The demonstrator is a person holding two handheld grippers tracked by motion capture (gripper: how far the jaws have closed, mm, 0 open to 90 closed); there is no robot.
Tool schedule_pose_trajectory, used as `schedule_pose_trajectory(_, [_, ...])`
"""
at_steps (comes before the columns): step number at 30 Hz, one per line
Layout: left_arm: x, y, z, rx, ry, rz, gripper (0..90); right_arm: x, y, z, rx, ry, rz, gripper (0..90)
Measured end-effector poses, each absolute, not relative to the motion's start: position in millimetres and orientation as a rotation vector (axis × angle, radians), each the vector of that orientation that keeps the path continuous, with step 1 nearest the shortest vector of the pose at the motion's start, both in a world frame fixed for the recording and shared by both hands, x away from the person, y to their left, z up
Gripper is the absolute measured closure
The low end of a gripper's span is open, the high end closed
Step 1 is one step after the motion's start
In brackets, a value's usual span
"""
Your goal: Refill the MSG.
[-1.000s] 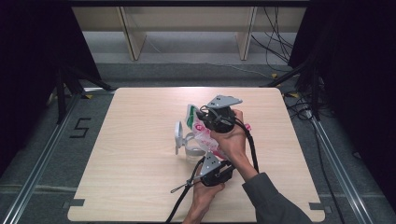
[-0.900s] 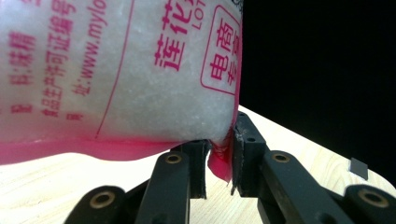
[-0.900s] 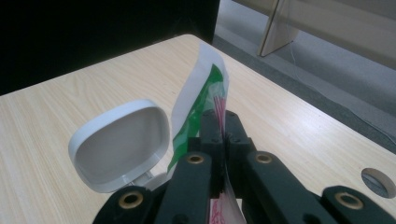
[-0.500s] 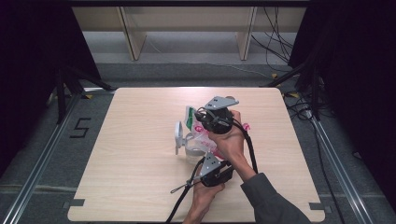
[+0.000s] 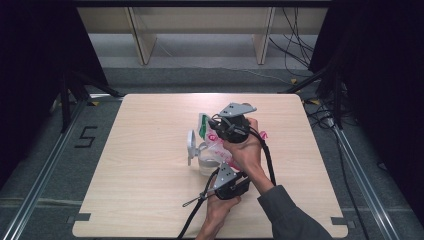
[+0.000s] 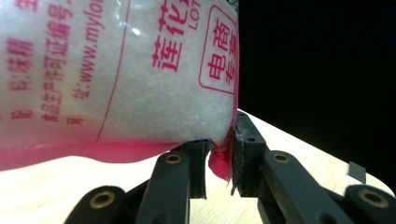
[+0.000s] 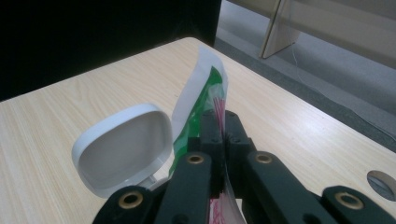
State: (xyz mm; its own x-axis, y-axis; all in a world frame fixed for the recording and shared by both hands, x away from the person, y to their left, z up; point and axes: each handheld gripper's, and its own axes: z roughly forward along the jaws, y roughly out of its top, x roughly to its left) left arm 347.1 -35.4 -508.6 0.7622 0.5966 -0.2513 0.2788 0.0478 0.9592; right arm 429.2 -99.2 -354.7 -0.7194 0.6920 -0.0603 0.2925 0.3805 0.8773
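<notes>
From above, the person's two forearms come in from the near edge of the desk (image 5: 150,200) and cross close together right of the middle. The left gripper (image 5: 226,181) sits low, near the person, its nose aimed away towards the bag (image 5: 216,142). The right gripper (image 5: 231,126) is held farther out and higher, hand wrapped around its body, with a grey three-cornered plate on top. Between the two hangs one plastic bag, white with pink print and a green band at its top. Just left of it stands one clear container (image 5: 206,161) with a white lid (image 5: 191,145) flipped up on edge. The desk is pale wood with rounded corners.

In the left gripper view, the two black jaws are clamped on the bag's (image 6: 116,74) lower pink sealed corner, the film pinched between the left gripper's (image 6: 219,158) pads. The bag is stuffed with fine white grains and printed with pink characters, its skin glossy and taut.

In the right gripper view, the right gripper's (image 7: 222,128) jaws are pressed fully together on the bag's (image 7: 201,93) flat top strip, white and green, which stands upright above them. Just beside it to the left is the lid (image 7: 123,149), a rounded square of smooth white plastic, hollow side showing
</notes>
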Motion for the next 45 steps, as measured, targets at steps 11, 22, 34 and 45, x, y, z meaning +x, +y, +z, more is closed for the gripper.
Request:
schedule_pose_trajectory(11, [347.6,-32.9,-507.6,1.579,0.709,0.3,77.4,427.2,-98.2,-354.7,0.865,2.243,1.286,90.0])
schedule_pose_trajectory(22, [349.1,-32.0,-507.8,1.588,0.697,0.302,77.4,427.7,-95.7,-356.3,0.86,2.238,1.276,90.0])
schedule_pose_trajectory(34, [349.1,-32.1,-506.5,1.576,0.691,0.301,77.4,428.1,-95.3,-356.1,0.85,2.243,1.288,90.0])
schedule_pose_trajectory(45, [351.9,-33.9,-507.4,1.557,0.682,0.291,77.4,428.6,-95.1,-356.5,0.849,2.249,1.282,90.0])
